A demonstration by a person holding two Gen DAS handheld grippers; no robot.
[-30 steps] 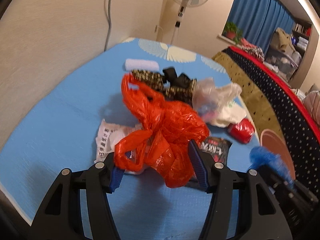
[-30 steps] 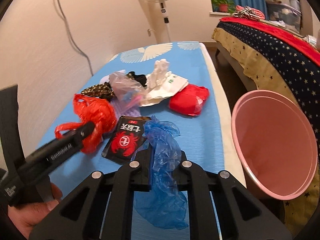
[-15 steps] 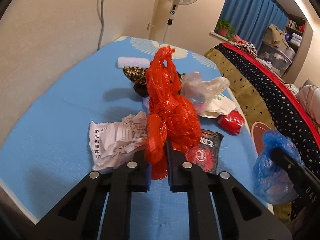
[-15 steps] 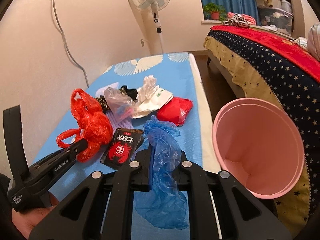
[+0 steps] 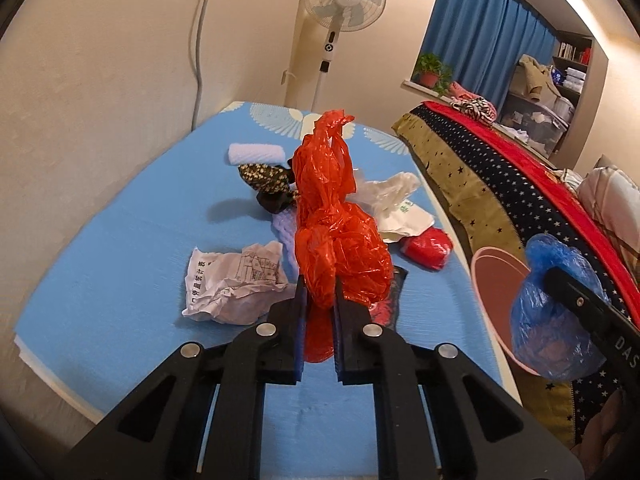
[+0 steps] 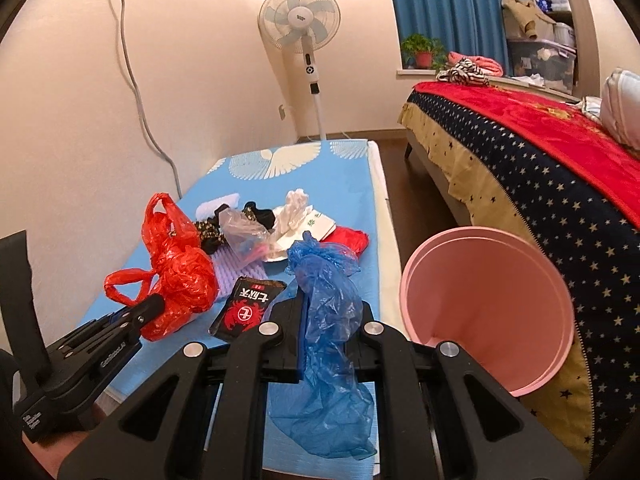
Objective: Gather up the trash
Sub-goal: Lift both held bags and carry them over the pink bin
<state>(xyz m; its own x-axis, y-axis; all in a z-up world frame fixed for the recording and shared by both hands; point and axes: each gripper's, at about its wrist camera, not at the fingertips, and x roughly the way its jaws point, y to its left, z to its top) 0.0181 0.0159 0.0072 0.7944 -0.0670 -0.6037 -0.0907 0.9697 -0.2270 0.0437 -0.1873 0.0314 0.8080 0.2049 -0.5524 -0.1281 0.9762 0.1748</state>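
On the left side of the blue mat [image 5: 120, 264] I see a crumpled paper [image 5: 236, 280] with a printed table and Chinese characters on it, too wrinkled for me to read well. Just right of it, my left gripper [image 5: 320, 300] is clenched on the red plastic bag [image 5: 336, 232], which stands up between the jaws and hangs free of the mat. Behind the bag lie a white roll [image 5: 256, 154], a dark patterned cloth [image 5: 266, 178] and a white plastic bag [image 5: 396, 204] with a small green print that I cannot read. A black snack packet [image 6: 248, 308] lies next, with a red crab drawing and white Chinese characters. A red pouch [image 5: 428, 246] is near the mat's right edge. My right gripper [image 6: 328, 320] is grasping the blue plastic bag [image 6: 328, 312], which hangs down below the jaws, beside the pink bin [image 6: 488, 304] that stands on the floor between the mat and the bed [image 6: 540, 168]. The other gripper's side carries white letters, partly hidden. At the back wall stands a white fan [image 6: 300, 24]; its small label is too tiny to read.
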